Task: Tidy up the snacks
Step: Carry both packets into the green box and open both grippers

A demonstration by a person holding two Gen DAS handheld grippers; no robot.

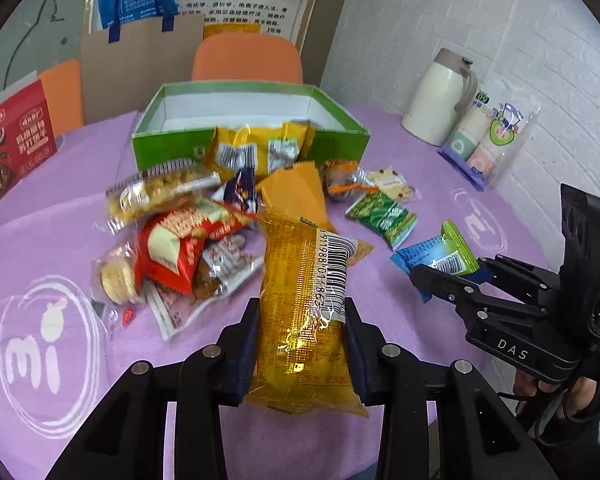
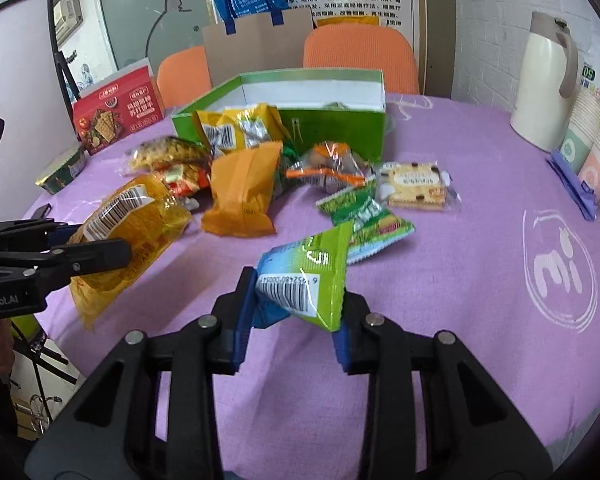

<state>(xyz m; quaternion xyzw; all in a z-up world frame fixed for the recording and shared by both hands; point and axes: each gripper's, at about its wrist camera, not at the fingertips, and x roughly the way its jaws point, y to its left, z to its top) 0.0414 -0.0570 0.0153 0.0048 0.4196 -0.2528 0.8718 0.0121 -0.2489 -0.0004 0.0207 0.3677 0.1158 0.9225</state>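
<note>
Left gripper clamps a yellow packet; right gripper clamps a green-blue packet, both raised.

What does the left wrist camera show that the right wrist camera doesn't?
Only the left wrist view shows the round biscuits in clear wrap and the red packet. Only the right wrist view shows the small tin at the table's left edge. Both show the green box, the jug, the left hand-held gripper shut on the yellow packet, and the right hand-held gripper shut on the green and blue packet.
</note>
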